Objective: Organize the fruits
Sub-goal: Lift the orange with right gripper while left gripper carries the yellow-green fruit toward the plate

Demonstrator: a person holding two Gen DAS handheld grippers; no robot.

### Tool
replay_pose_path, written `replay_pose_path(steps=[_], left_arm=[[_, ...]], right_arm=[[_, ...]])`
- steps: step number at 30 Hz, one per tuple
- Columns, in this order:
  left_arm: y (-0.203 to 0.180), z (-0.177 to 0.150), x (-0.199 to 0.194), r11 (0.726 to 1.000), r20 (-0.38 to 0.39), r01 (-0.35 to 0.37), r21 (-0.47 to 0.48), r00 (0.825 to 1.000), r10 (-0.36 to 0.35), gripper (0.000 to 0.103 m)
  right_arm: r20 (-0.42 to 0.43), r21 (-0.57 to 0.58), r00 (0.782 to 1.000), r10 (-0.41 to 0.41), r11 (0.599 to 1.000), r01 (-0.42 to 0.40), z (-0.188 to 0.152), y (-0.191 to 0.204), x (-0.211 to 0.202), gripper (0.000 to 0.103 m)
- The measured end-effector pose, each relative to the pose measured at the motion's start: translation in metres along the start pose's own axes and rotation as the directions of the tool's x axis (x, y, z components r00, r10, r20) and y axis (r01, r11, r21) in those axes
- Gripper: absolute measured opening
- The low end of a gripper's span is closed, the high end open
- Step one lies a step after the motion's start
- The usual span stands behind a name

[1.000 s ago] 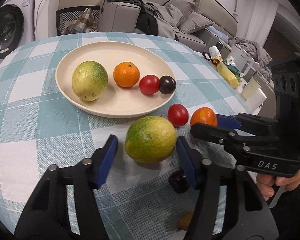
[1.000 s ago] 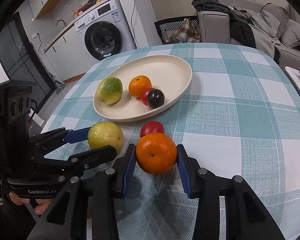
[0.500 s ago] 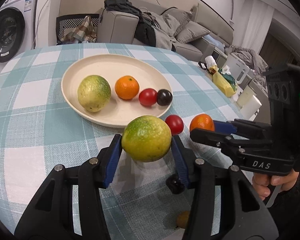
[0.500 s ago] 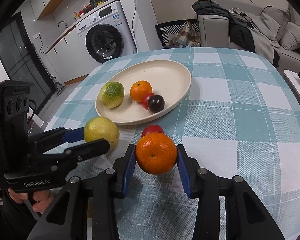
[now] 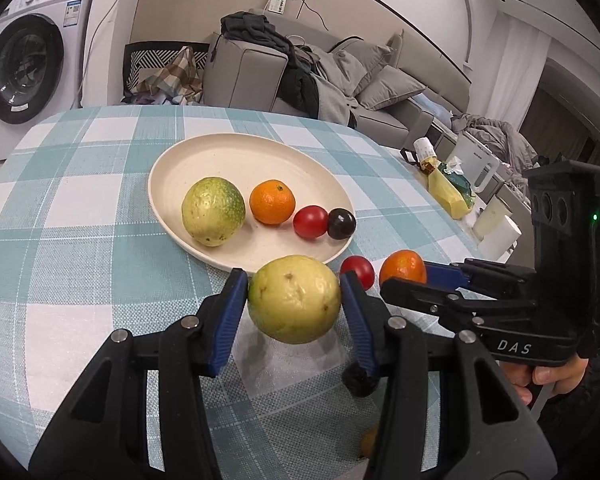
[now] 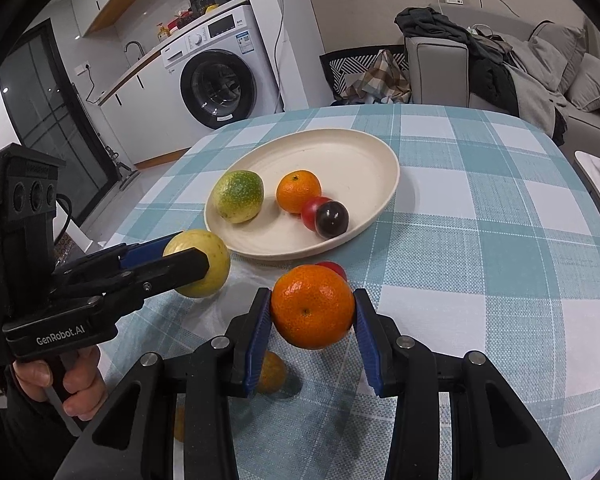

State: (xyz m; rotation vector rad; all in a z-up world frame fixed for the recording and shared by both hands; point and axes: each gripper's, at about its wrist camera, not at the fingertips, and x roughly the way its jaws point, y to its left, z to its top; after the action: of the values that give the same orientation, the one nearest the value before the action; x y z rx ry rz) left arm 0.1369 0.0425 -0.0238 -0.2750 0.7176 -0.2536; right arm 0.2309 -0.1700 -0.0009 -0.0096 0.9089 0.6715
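Observation:
My left gripper (image 5: 294,292) grips a yellow-green fruit (image 5: 294,304), lifted just off the checked cloth near the rim of the cream plate (image 5: 228,152); its jaws are still closing on the fruit. My right gripper (image 6: 312,304) is shut on an orange (image 6: 312,312), held above the cloth. On the plate lie a green fruit (image 5: 213,211), a second orange (image 5: 272,202), a red tomato (image 5: 310,222) and a dark plum (image 5: 341,223). Another red tomato (image 5: 357,270) rests on the cloth by the plate.
A dark round fruit (image 5: 356,380) and a small yellow-orange fruit (image 6: 272,372) lie on the cloth under the grippers. Off the table's right edge stands a side table with a kettle (image 5: 476,168). A washing machine (image 6: 220,88) and a sofa (image 5: 340,80) stand behind.
The left gripper closed on the yellow-green fruit, lifted it off the cloth and brought it nearer the plate. The right gripper kept still with its orange.

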Motion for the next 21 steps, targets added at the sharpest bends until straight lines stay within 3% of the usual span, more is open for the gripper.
replay_pose_path(steps=[5,10,15,18,21], left_arm=[[-0.002,-0.001,0.002,1.0,-0.007,-0.008,0.008,1.0,0.008,0.045],[-0.008,-0.007,0.018,0.998,-0.079,-0.042,0.043,0.996,0.045,0.045],[-0.013,-0.01,0.022,0.996,-0.084,-0.05,0.075,0.995,0.056,0.047],[-0.011,-0.015,0.037,0.995,-0.159,-0.059,0.076,0.985,0.07,0.046],[-0.015,-0.018,0.037,0.993,-0.149,-0.072,0.098,0.985,0.086,0.046]], right_arm=[[-0.001,-0.007,1.0,-0.001,1.0,0.001,0.002,0.002,0.001,0.041],[-0.003,-0.009,1.0,-0.001,1.0,0.001,0.002,0.002,0.002,0.041],[-0.007,-0.003,1.0,-0.005,1.0,0.005,0.0,-0.001,0.002,0.041],[-0.009,-0.003,1.0,-0.008,1.0,0.008,0.0,-0.003,0.002,0.041],[-0.008,0.002,1.0,-0.009,1.0,0.009,0.0,-0.003,0.002,0.041]])
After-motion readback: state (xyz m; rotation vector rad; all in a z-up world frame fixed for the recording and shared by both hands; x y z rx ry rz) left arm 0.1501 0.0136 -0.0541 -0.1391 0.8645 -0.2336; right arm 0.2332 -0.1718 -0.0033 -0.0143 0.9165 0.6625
